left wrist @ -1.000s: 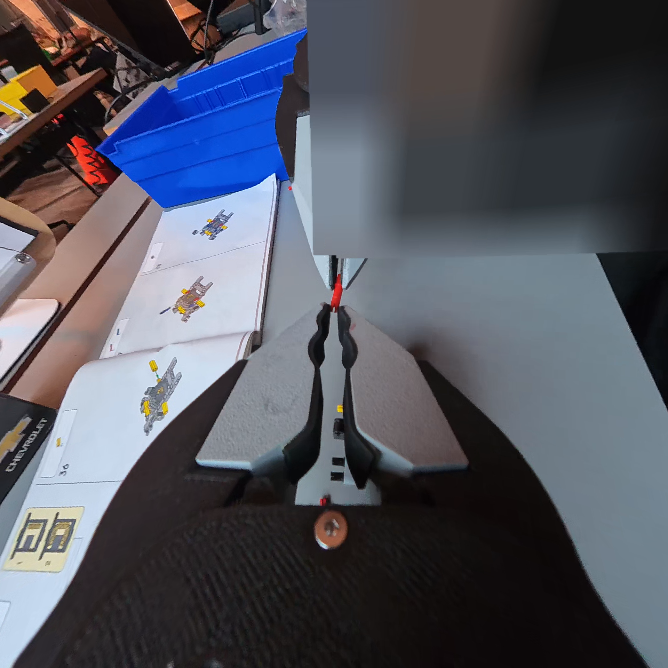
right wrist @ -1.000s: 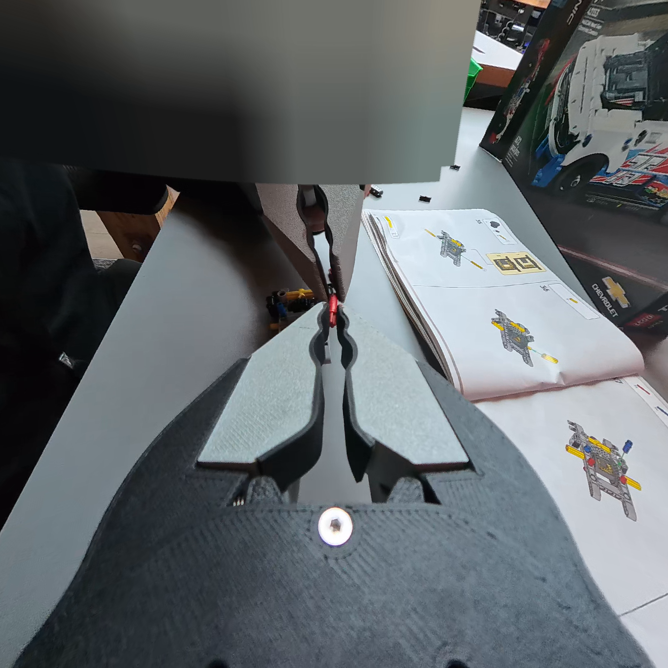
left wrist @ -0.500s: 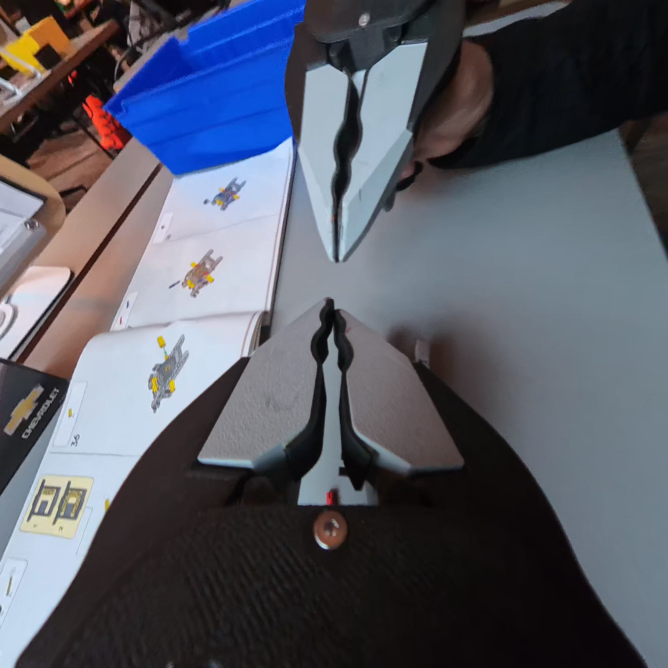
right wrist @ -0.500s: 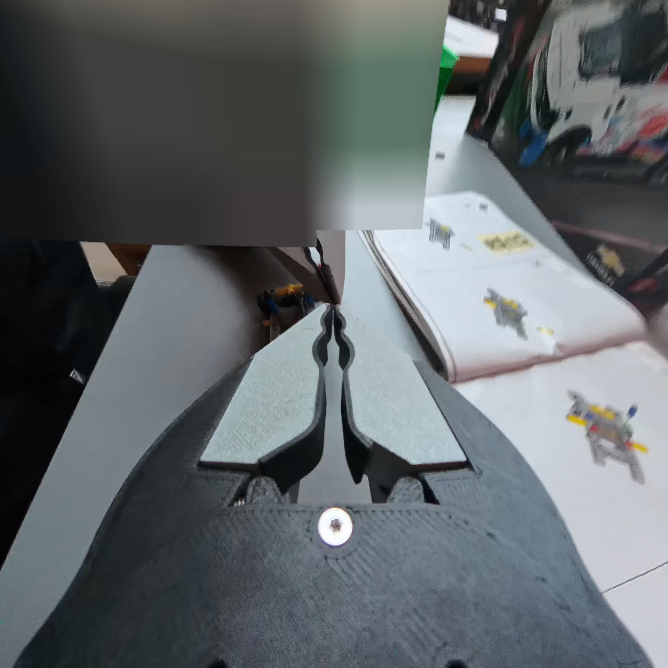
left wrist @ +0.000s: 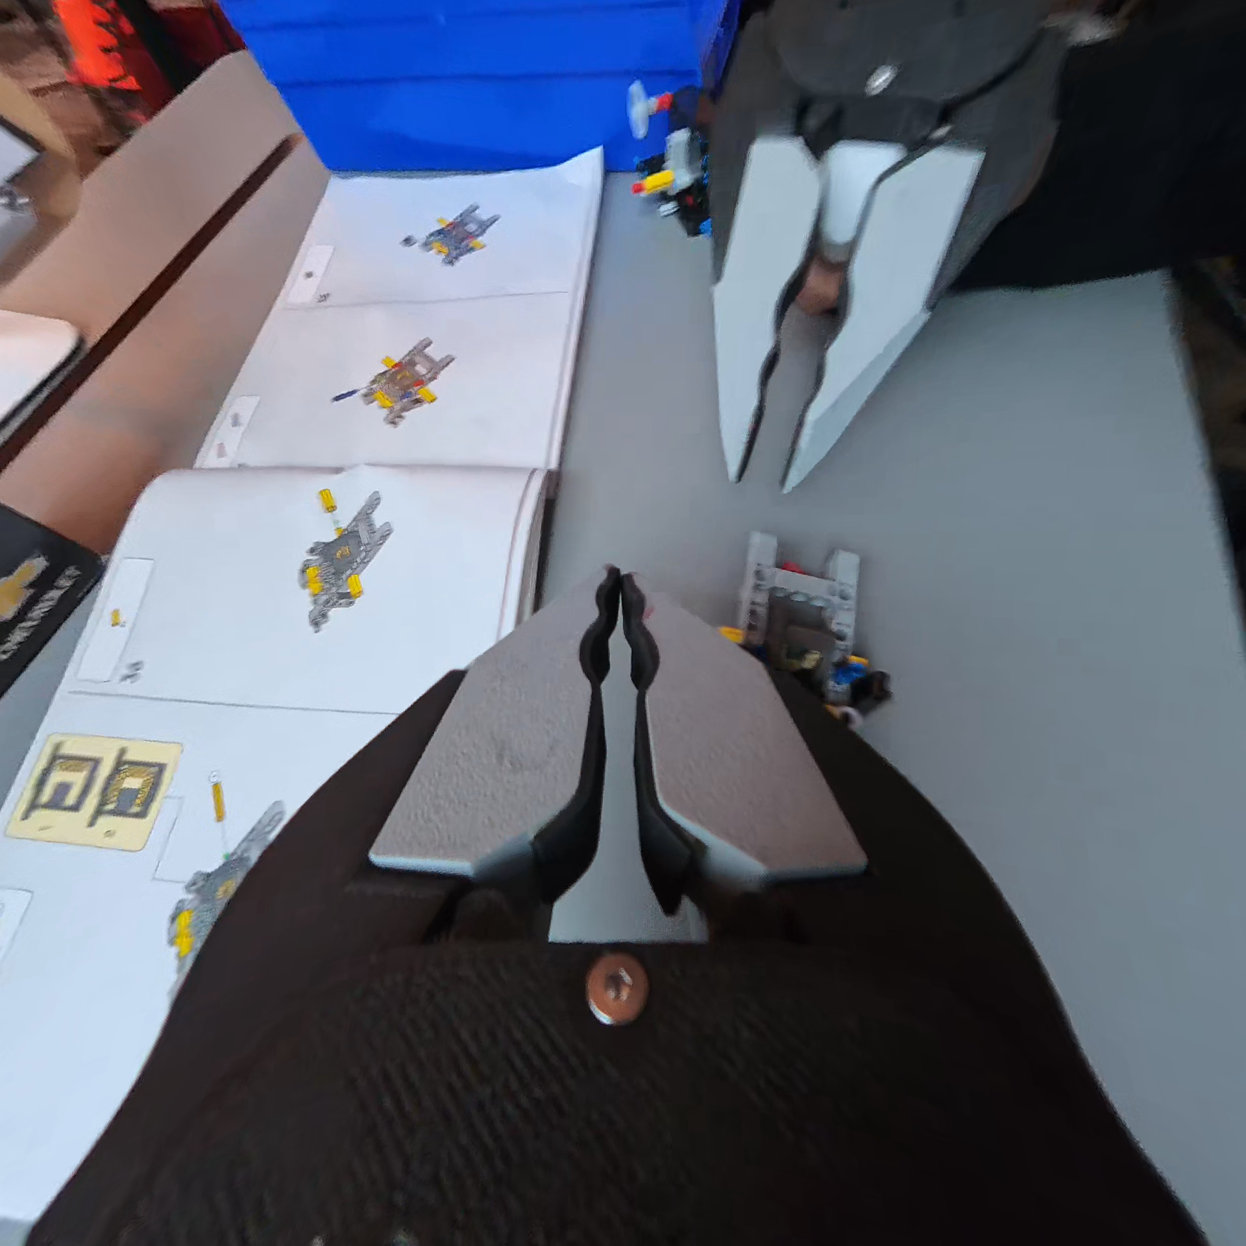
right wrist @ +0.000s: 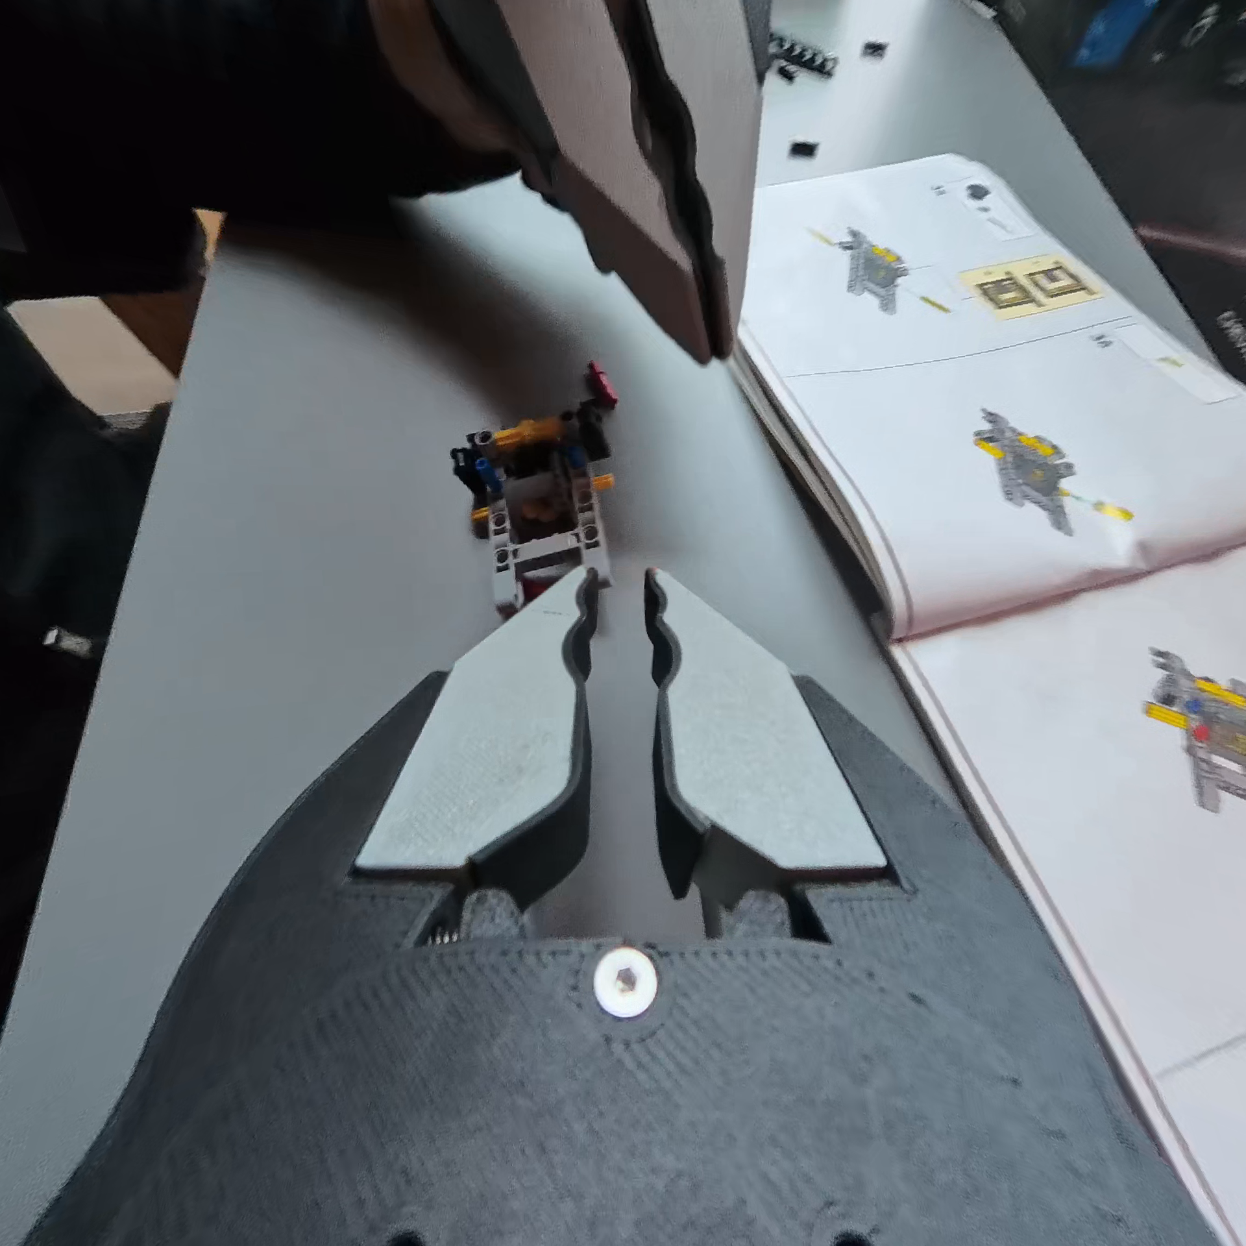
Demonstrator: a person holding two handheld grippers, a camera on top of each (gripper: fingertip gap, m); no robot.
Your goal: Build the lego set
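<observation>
A small grey lego assembly with yellow, blue and red parts lies on the grey table. It also shows in the left wrist view. My right gripper is open and empty, its left fingertip just over the assembly's near end. It also shows in the left wrist view, hanging above the table beyond the assembly. My left gripper is shut, to the left of the assembly, with no piece showing between its tips. It also shows in the right wrist view.
An open instruction booklet lies beside the assembly and also shows in the right wrist view. A blue bin stands behind it with loose pieces next to it. A black box is at the left. Small black pieces lie far off. Across from one pair of fingers to the other is roughly 7 cm.
The grippers met tip to tip on a small red pin, then drew apart. The right gripper has opened. The pin is no longer seen between the tips. Both views now show the assembly.
</observation>
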